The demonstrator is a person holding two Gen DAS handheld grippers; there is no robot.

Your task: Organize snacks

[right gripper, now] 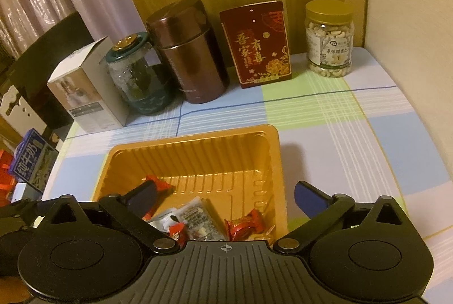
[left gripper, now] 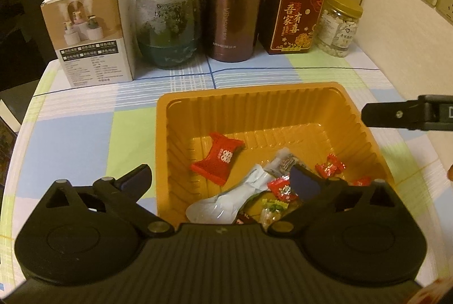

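An orange plastic tray [left gripper: 243, 90] sits on the checked tablecloth and holds several wrapped snacks. Among them are a large red packet [left gripper: 218, 159], a long white wrapper [left gripper: 240, 196] and small red candies [left gripper: 329, 166]. My left gripper [left gripper: 222, 180] hangs open over the tray's near left part, with nothing pressed between its fingers. One finger of the right gripper [left gripper: 396, 115] shows at the tray's right edge. In the right wrist view the right gripper [right gripper: 226, 195] stands open over the tray [right gripper: 192, 139], above a red candy [right gripper: 245, 223] and the white wrapper [right gripper: 195, 219].
Along the back wall stand a white box [left gripper: 90, 32], a green-lidded glass jar [left gripper: 167, 20], a brown flask [left gripper: 233, 9], a red gift box [left gripper: 294, 20] and a cashew jar [left gripper: 338, 26]. A dark chair stands off the table's left edge, with a milk carton [right gripper: 31, 159] below.
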